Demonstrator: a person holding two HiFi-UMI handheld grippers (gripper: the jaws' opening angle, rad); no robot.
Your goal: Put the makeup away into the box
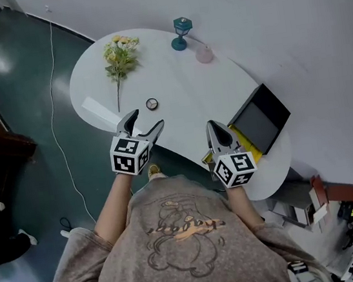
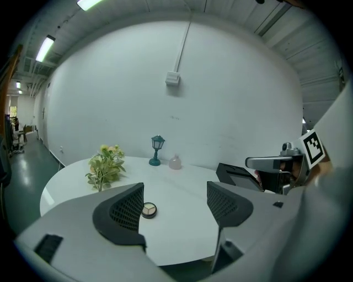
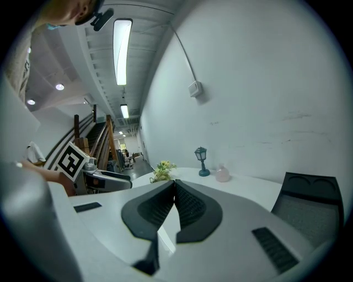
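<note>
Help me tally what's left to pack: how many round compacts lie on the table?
1. The compact lies just ahead of the left gripper, near the flowers; the box might hide more.

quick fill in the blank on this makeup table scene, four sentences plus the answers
1. The left gripper has its jaws ___, with nothing gripped.
2. The right gripper has its jaws ___.
3. The round compact lies on the table, just ahead of the ___ gripper.
4. Beside the teal lantern stands a small ___ bottle.

Missing words: open; shut; left; pink
</note>
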